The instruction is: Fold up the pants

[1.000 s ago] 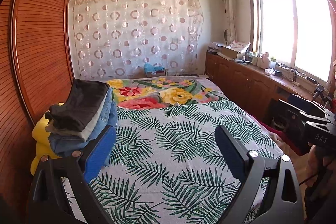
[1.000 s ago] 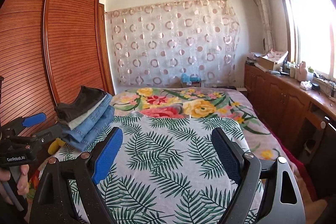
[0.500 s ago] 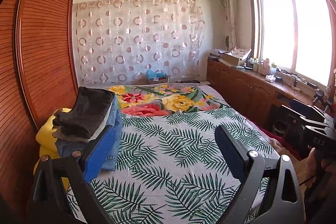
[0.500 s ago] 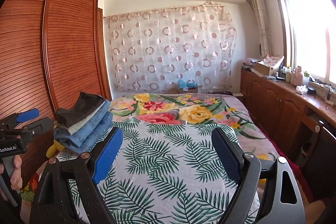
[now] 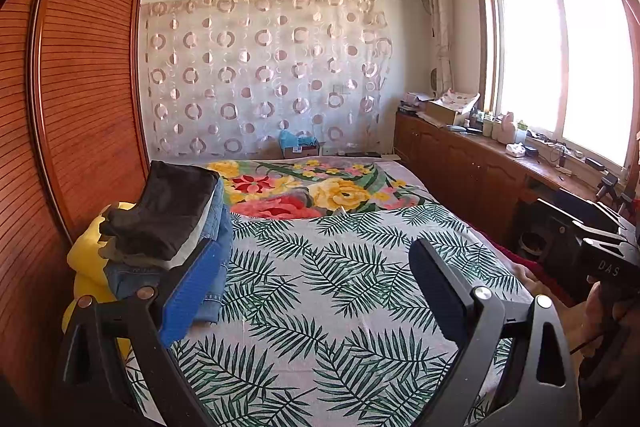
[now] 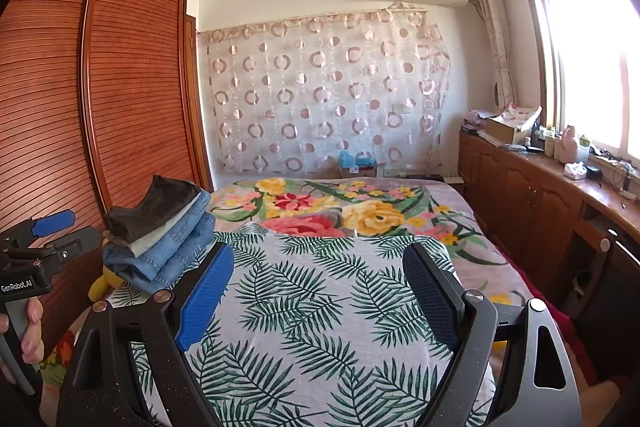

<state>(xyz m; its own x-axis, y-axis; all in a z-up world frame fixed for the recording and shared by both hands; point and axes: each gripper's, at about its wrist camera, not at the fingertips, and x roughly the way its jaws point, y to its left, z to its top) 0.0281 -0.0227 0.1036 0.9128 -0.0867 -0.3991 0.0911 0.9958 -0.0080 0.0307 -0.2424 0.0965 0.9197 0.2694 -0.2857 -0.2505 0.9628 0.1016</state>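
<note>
Pants (image 5: 168,223) lie folded in a stack at the bed's (image 5: 340,287) left edge by the wardrobe, dark cloth over denim; the left gripper (image 5: 316,283) hovers empty, jaws spread. From the right wrist, the same stack (image 6: 160,231) looks squared and apparently finished; the right gripper (image 6: 320,291) likewise stands wide above the leaf-print sheet.

Left gripper (image 5: 316,267): I see its jaws spread wide, nothing between the blue pads, tilted slightly downward.
Right gripper (image 6: 318,275): I see the jaws wide apart too, nothing held, tipped slightly down.
Left hand (image 6: 28,327): I see its fingers wrapped round the handle at the right view's left edge.
</note>
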